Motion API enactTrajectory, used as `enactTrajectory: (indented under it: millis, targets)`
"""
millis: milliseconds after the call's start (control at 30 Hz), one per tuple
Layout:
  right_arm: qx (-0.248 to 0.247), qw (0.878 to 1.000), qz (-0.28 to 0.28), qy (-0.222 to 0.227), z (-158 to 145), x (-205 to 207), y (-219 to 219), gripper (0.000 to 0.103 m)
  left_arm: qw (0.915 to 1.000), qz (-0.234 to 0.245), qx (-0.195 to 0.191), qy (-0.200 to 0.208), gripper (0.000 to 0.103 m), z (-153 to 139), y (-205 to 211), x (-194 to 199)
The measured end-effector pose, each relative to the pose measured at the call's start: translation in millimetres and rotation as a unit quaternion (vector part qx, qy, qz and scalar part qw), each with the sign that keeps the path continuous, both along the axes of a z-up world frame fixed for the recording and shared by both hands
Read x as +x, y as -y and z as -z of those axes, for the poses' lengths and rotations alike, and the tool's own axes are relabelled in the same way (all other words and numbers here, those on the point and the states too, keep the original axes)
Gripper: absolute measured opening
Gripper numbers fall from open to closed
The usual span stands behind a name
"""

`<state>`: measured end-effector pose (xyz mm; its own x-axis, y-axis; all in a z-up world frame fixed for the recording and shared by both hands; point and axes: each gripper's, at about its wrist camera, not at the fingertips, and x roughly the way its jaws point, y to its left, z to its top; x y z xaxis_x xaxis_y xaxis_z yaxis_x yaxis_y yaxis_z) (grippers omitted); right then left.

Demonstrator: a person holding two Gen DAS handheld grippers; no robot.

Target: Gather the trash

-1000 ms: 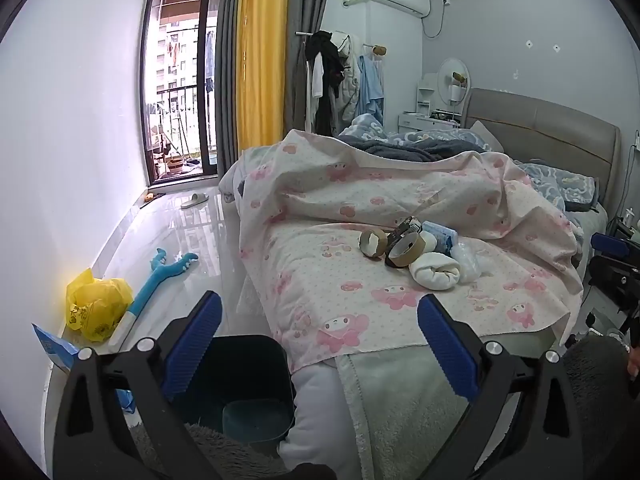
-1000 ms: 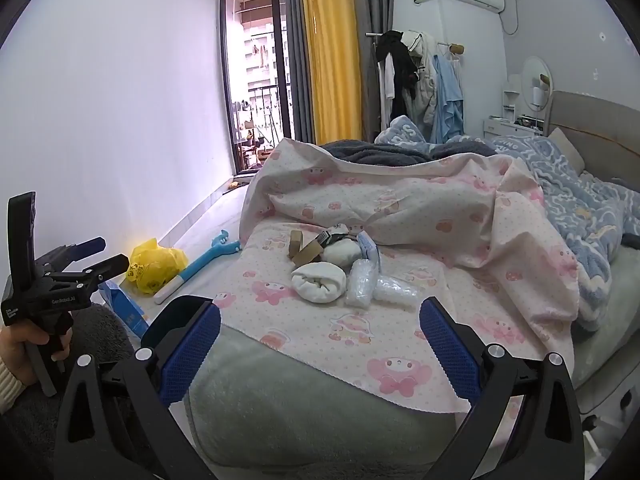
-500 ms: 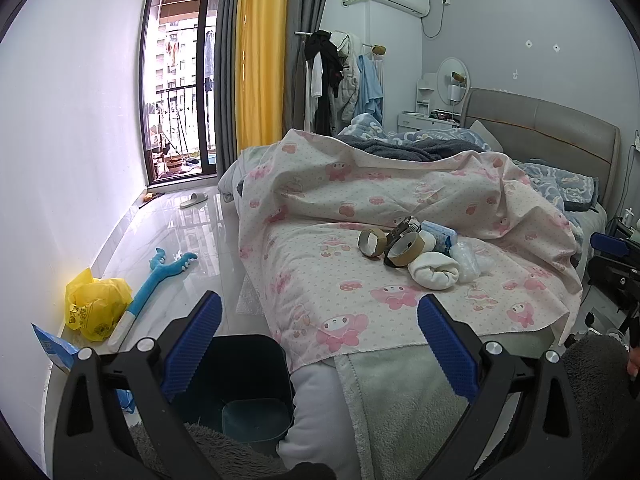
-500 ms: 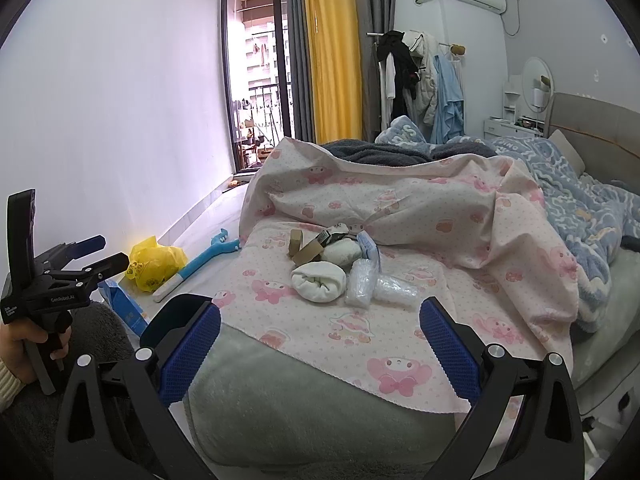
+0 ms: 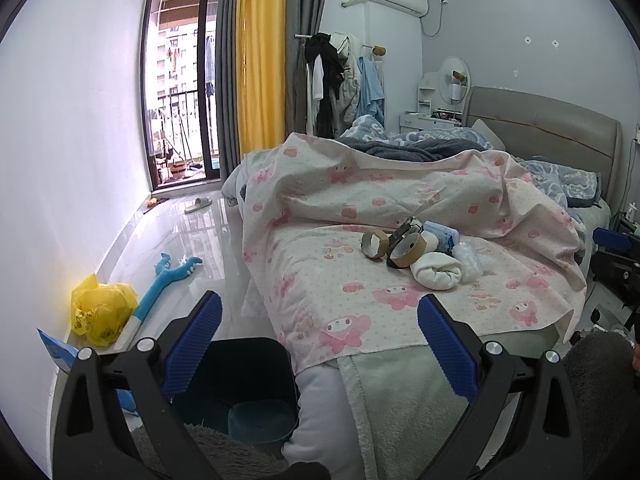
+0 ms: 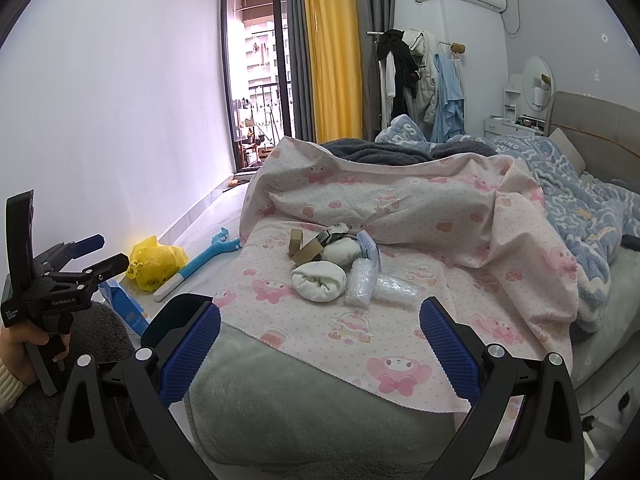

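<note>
A bedroom, with a bed covered by a pink cartoon-print sheet (image 5: 360, 280) that serves as the landmark. The left gripper (image 5: 318, 334) hangs in front of the sheet's near edge with its blue-padded fingers (image 5: 192, 344) spread wide, holding and touching nothing. The right gripper (image 6: 320, 336) also sits before the sheet's near edge, fingers (image 6: 448, 350) equally wide apart and empty. The trash lies in a small cluster in the middle of the sheet, well beyond both grippers: two cardboard tape rolls (image 5: 408, 250), a rolled white wad (image 5: 437, 270) just in front of them, a small blue packet (image 5: 442, 236) behind, and crumpled clear plastic (image 6: 378, 286) beside the wad, all touching or nearly so. On the floor below the sheet's near left corner stands a dark bin (image 5: 244, 384), open at the top, under the left gripper. Farther left of the sheet, on the shiny floor by the wall, are a yellow plastic bag (image 5: 102, 308) and a blue long-handled toy (image 5: 166, 280). In the right wrist view the left gripper appears at the far left, held in a hand (image 6: 22, 350)
</note>
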<state>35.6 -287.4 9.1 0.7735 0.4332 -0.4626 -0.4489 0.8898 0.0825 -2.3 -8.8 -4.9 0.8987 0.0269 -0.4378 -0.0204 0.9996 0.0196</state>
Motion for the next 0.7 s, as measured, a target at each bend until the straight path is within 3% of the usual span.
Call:
enactTrajectory:
  millis: [400, 633, 700]
  targets:
    - [-0.002, 1.0, 0.022, -0.004, -8, 2, 13, 0.1, 0.9999, 0.001, -0.006, -0.013, 0.1, -9, -4, 4]
    - [-0.005, 0.999, 0.018, -0.028, -12, 13, 7, 0.078, 0.9992, 0.029, -0.023, -0.015, 0.099, -19, -5, 12]
    - [-0.007, 0.999, 0.013, -0.036, -10, 18, 3, 0.078, 0.9987, 0.037, -0.03, -0.017, 0.099, -20, -5, 17]
